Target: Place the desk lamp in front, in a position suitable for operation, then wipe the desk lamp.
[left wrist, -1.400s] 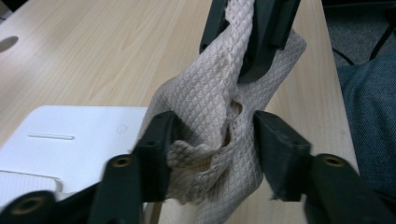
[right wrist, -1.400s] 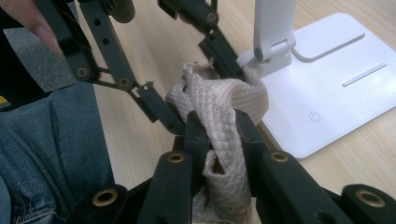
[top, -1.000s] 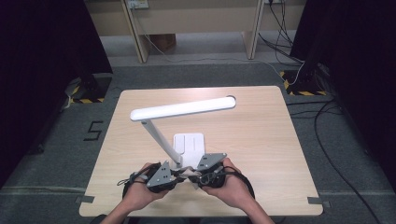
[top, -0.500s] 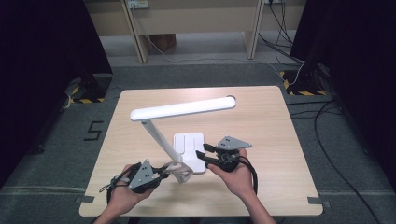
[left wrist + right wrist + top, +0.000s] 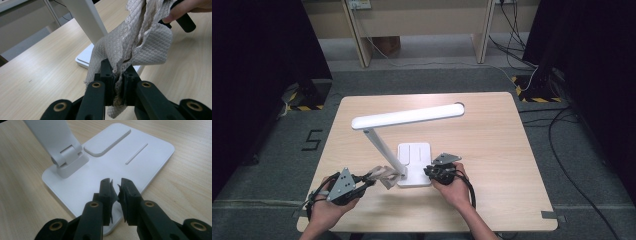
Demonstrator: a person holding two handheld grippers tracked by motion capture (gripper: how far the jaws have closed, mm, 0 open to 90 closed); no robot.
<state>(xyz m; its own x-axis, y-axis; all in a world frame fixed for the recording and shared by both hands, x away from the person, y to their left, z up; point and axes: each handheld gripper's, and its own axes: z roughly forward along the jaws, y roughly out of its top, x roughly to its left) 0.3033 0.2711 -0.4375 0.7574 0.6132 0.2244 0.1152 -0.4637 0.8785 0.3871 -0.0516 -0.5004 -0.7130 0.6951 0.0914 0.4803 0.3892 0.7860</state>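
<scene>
The cloth (image 5: 130, 42) hides part of the lamp (image 5: 414, 170) base in the left gripper view. The left gripper (image 5: 362, 184), clamped on the cloth, has drawn away leftward since before; the right gripper (image 5: 116, 188), its jaws just closing on nothing and now narrowly apart, has dropped over the base.

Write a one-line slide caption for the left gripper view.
Left gripper clamps a grey textured cloth beside the white desk lamp on the wooden table.

I see the left gripper (image 5: 371, 181) now pulled toward 7 o'clock, cloth (image 5: 384, 175) clamped; right gripper (image 5: 428, 172) sits lower over the lamp base (image 5: 414, 152), jaws just closing, empty.
</scene>
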